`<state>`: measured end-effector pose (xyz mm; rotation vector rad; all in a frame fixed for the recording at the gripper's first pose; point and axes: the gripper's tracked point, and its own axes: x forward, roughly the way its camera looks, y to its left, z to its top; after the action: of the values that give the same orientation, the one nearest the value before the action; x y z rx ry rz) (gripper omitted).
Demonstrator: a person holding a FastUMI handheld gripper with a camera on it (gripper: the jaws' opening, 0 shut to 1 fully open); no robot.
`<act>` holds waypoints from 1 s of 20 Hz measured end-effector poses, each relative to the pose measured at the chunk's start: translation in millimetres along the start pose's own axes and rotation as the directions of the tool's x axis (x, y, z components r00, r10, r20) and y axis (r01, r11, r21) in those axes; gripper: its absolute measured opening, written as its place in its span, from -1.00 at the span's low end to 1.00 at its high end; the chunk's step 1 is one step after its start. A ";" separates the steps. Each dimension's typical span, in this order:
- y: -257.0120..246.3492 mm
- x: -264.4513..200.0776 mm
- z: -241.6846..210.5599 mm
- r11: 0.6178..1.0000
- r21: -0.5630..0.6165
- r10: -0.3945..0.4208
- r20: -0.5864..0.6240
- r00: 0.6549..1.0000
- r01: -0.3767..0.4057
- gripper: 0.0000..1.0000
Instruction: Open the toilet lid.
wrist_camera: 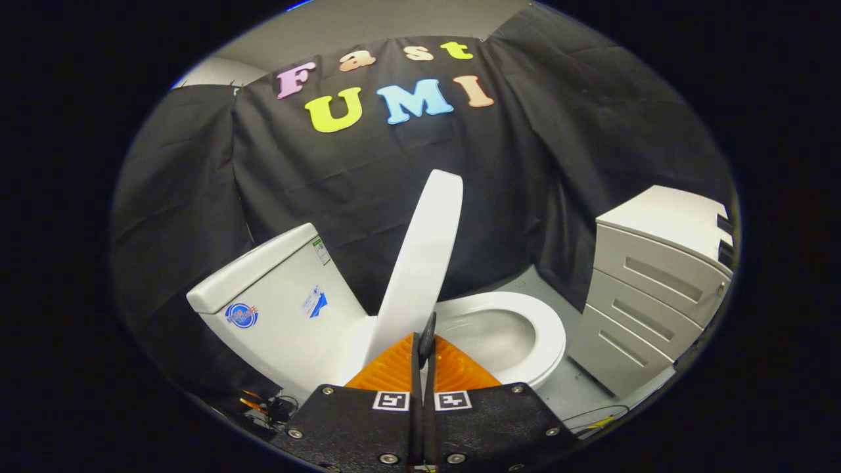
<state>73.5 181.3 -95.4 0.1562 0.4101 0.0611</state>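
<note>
— Black cloth [368,184] hangs behind everything. Where is the lid?

— The toilet lid [424,256] stands raised on edge, tilted toward the tank [276,289], with the seat [548,332] and open bowl [493,338] exposed beside it. It looks most of the way up, not yet resting on the tank.

— And the gripper [422,345]?

— Fingers are drawn together with hardly a gap, their tips right at the lid's lower edge. I can't tell whether they pinch it or just press against it.

— So how to finish well?

— I'd push slowly toward the tank, following the hinge's arc, and ease off so it doesn't bang. Mind the drawer cabinet [657,289] beyond the bowl when backing out.
</note>
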 end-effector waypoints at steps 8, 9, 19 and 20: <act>45.1 -4.1 15.5 0.991 -0.131 0.038 0.061 0.997 -0.030 -1.00; 50.8 -4.1 16.0 0.989 -0.147 0.042 0.067 0.997 -0.032 -1.00; 107.0 -5.6 22.1 0.954 -0.294 0.099 0.111 0.989 -0.062 -1.00; 113.9 -5.9 22.3 0.949 -0.308 0.106 0.115 0.988 -0.066 -1.00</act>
<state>73.9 290.0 -54.3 -0.1256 0.2588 0.1987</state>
